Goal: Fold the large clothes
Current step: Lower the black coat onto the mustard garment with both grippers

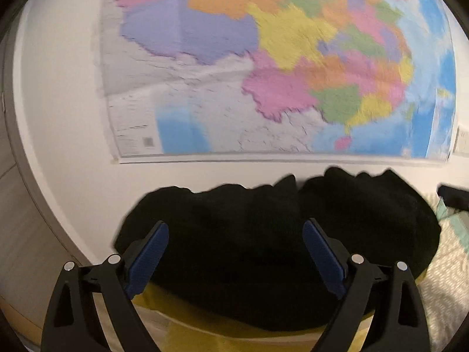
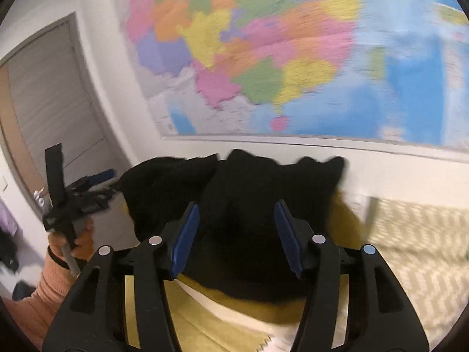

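In the left wrist view no container shows; the left claw (image 1: 236,236) stands with its blue-padded fingers (image 1: 322,252) spread wide and nothing between them. Just ahead of the fingertips lies the black garment (image 1: 263,234), bunched in a rumpled heap with a lumpy upper edge, resting on a yellow cloth (image 1: 205,322) beneath the fingers. To the right of the claw is a pale patterned bedspread (image 1: 448,278); above and beyond the garment a blurred coloured wall map (image 1: 263,64) hangs. In the right wrist view the right claw (image 2: 237,220) is likewise wide open and grips nothing, the same black heap lying directly ahead of and between its fingertips. To its left the left claw appears, held by a hand (image 2: 73,240) in an orange sleeve.
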Demonstrator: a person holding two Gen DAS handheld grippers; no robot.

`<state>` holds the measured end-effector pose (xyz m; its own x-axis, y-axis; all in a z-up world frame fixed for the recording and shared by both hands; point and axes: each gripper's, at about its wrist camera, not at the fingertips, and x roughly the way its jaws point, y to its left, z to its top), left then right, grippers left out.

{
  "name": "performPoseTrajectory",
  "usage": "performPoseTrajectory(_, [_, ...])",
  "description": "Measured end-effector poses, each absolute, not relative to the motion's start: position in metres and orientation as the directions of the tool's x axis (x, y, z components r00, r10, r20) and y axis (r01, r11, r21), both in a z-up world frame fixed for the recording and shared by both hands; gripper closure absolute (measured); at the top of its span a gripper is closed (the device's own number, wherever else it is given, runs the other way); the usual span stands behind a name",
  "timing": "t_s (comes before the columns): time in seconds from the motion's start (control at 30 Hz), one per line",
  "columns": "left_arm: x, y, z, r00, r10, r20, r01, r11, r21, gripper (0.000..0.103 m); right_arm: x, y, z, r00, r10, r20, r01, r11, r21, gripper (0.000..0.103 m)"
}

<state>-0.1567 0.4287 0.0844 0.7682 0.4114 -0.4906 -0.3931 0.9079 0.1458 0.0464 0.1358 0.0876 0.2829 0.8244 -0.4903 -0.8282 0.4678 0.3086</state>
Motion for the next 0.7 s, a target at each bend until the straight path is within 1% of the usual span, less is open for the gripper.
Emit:
performPoseTrajectory(0.1, [-0.135,0.425,0.062,0.743,0.397,-0.539,-0.379,0.913,0.151,0.013,0.055,0.159,0.073,0.256,0.802,-0.540,-0.826,0.472,0.308,0.051])
performPoseTrajectory(0.17, [-0.126,0.427,0.049,0.720,0.412,-0.559,-0.391,0.906,0.164,0.013,0.062,0.167,0.054,0.245,0.773,-0.585,-0.814,0.492,0.310,0.054])
performPoseTrajectory(0.2, [-0.121,0.431,0.041,0.710,0.396,-0.582,-0.387,0.910,0.147,0.013,0.064,0.167,0.048,0.243,0.771,-0.588,-0.807,0.498,0.319,0.055])
performPoseTrajectory(0.27, [-0.117,0.437,0.031,0.696,0.391,-0.602,-0.395,0.909,0.133,0.013,0.068,0.163,0.038,0.224,0.778,-0.587,-0.799,0.491,0.346,0.055])
performPoseTrajectory(0.43, [-0.117,0.433,0.030,0.695,0.418,-0.586,-0.405,0.900,0.162,0.013,0.066,0.158,0.043,0.224,0.782,-0.582,-0.791,0.494,0.360,0.054])
performPoseTrajectory(0.53, [-0.120,0.429,0.032,0.691,0.444,-0.570,-0.412,0.890,0.193,0.014,0.063,0.153,0.046,0.222,0.791,-0.570,-0.789,0.490,0.372,0.050])
performPoseTrajectory(0.63, [-0.125,0.425,0.034,0.694,0.467,-0.548,-0.420,0.881,0.219,0.014,0.060,0.149,0.048,0.225,0.796,-0.562,-0.787,0.489,0.376,0.048])
performPoseTrajectory(0.7, [-0.127,0.427,0.037,0.696,0.475,-0.539,-0.423,0.877,0.227,0.012,0.058,0.148,0.051,0.222,0.803,-0.553,-0.792,0.479,0.378,0.044])
